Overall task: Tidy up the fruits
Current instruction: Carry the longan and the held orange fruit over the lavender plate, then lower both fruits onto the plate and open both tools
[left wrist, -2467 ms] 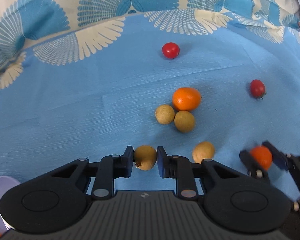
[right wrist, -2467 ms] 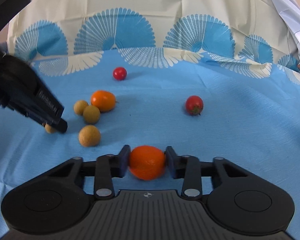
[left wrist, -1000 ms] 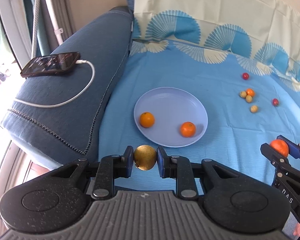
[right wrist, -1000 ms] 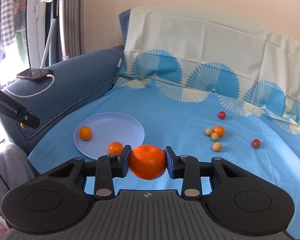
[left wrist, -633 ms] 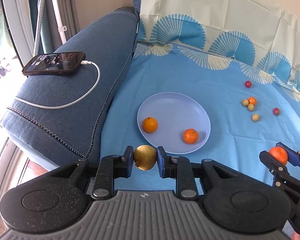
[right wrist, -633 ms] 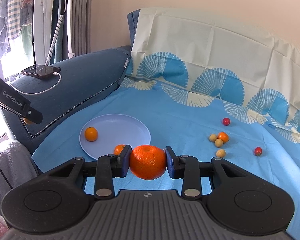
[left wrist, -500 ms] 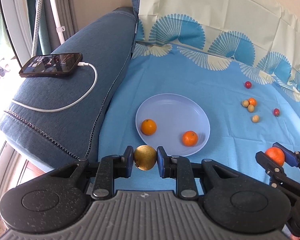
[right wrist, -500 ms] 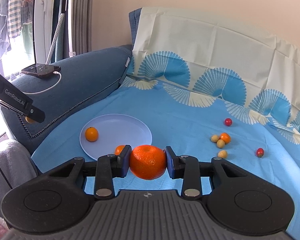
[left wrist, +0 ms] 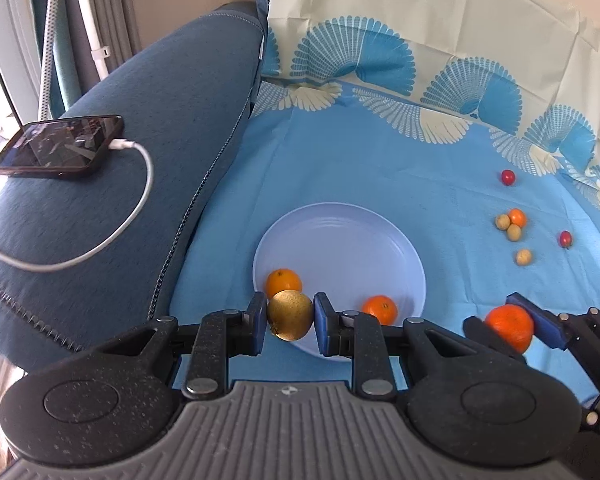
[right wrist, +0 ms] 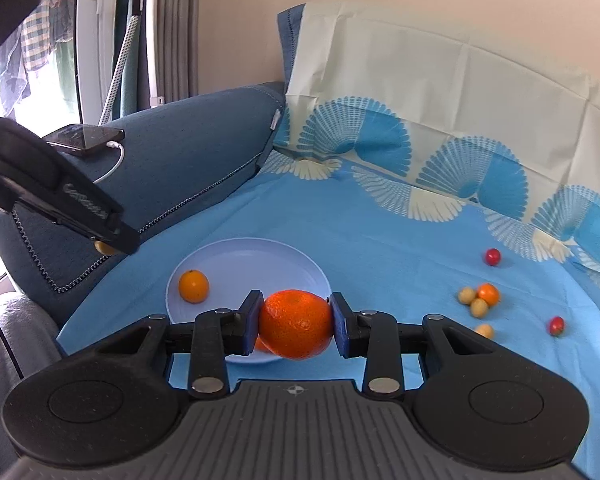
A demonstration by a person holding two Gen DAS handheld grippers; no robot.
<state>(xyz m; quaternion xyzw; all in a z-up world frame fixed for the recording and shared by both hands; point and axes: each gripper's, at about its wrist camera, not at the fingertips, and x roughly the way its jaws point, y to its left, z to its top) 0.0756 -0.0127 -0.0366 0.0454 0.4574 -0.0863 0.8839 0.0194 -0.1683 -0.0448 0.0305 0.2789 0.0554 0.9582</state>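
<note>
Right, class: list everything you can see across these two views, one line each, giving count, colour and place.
plate: one, pale lilac, on the blue cloth.
oranges on plate: two, orange, near edge of the plate.
loose fruit cluster: three tan, one orange, far right on the cloth.
cherry tomatoes: two, red, far right, apart.
phone: one, black, on the sofa arm, white cable plugged in.
blue cloth: one, fan-patterned edge, over the seat.
left claw: shut on a tan fruit.
right claw: shut on an orange.

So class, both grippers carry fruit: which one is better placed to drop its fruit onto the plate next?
Probably the left gripper: its brown fruit already appears over the plate rim.
</note>
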